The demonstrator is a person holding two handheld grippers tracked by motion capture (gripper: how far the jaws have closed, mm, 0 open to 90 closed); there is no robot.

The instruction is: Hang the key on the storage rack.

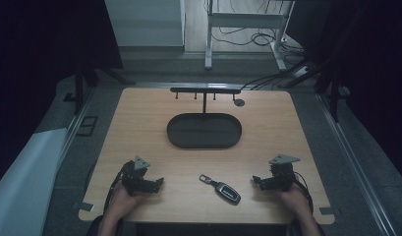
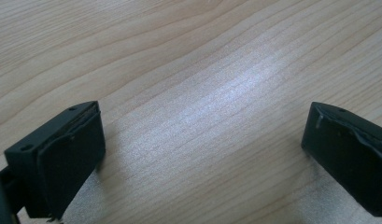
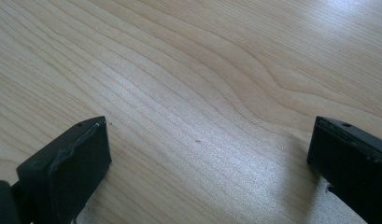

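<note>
The car key fob (image 1: 228, 191) lies flat on the bench (image 1: 139, 128) near the front edge, between the two claws. Its long axis runs diagonally: the metal clip end (image 1: 205, 179) points far-left, the black body near-right. The right claw (image 1: 258, 183) is nearer to the fob, which lies just to that claw's left. The left claw (image 1: 158, 183) sits farther off, with the fob to its right. Judged from this layout, the right hand has the shorter reach.

Both claws rest low over the bench with jaws spread wide apart and nothing between them. Each gripper view confirms bare wood grain between its own black jaws.

At mid-bench stands a dark oval tray (image 1: 204, 131), empty. From its far side rises a post carrying a horizontal hook bar (image 1: 206, 90). A small round fitting (image 1: 239, 103) sits at the far right of the bench.

The bench is light wood. The room is dim, with grey flooring, cables (image 1: 267, 78) on the floor and a white frame leg (image 1: 208, 34) beyond.
</note>
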